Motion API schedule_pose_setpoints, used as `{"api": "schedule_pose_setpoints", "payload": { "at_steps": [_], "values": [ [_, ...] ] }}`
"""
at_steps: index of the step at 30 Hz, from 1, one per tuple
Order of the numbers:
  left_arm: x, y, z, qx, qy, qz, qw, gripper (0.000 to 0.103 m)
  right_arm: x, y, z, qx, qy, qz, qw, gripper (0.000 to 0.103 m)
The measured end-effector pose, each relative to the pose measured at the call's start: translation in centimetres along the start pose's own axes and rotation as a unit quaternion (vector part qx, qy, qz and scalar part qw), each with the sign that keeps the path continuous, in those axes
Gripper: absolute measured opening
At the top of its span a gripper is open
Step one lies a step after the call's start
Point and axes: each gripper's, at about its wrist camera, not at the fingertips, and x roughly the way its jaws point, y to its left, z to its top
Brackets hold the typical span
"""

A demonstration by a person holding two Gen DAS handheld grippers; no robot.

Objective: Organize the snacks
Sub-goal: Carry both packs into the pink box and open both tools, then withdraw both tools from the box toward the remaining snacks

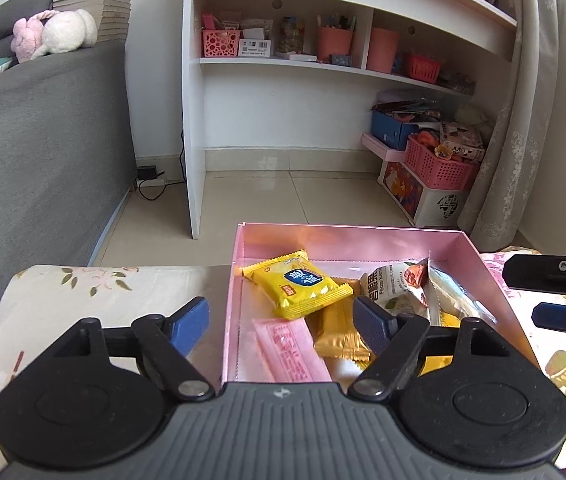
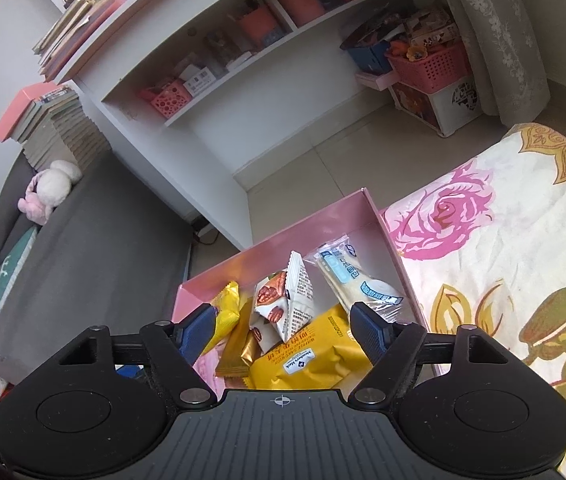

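A pink box (image 1: 363, 246) (image 2: 283, 240) sits on a floral cloth and holds several snack packets. In the left wrist view a yellow packet (image 1: 301, 284) lies on top, with a pink bar (image 1: 291, 352), a gold wafer (image 1: 339, 344) and a white pecan packet (image 1: 399, 284). In the right wrist view I see the pecan packet (image 2: 287, 300), a blue-white packet (image 2: 355, 280), a yellow waffle packet (image 2: 315, 356) and a gold wafer (image 2: 239, 344). My left gripper (image 1: 281, 320) is open and empty over the box's near left wall. My right gripper (image 2: 281, 330) is open and empty above the box; it also shows in the left wrist view (image 1: 551, 292).
The floral cloth (image 2: 503, 240) spreads right of the box. A grey sofa (image 1: 35, 160) with a plush toy (image 1: 57, 34) stands left. A white shelf unit (image 1: 323, 60) with pink baskets and boxes (image 1: 435, 164) stands beyond on the tiled floor (image 1: 283, 200).
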Motion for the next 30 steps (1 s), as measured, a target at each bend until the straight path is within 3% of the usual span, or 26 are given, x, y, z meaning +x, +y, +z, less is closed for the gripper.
{"api": "schedule_pose_setpoints", "payload": {
  "at_steps": [7, 18, 30],
  "values": [
    [-2.7, 0.7, -0.9, -0.006, 0.003, -0.001, 1.0000, 0.084, -2.9, 1.1, -1.2, -0.022, 0.003, -0.003, 1.000, 0.080],
    [-5.6, 1.6, -3.4, -0.023, 0.015, -0.016, 0.9995, 0.090, -6.5, 3.9, -4.4, -0.113, 0.009, -0.023, 0.993, 0.084],
    [-8.5, 2.2, -6.8, -0.021, 0.029, -0.021, 0.9992, 0.101, -8.9, 4.1, -7.8, -0.157, 0.010, -0.028, 0.987, 0.092]
  ]
}}
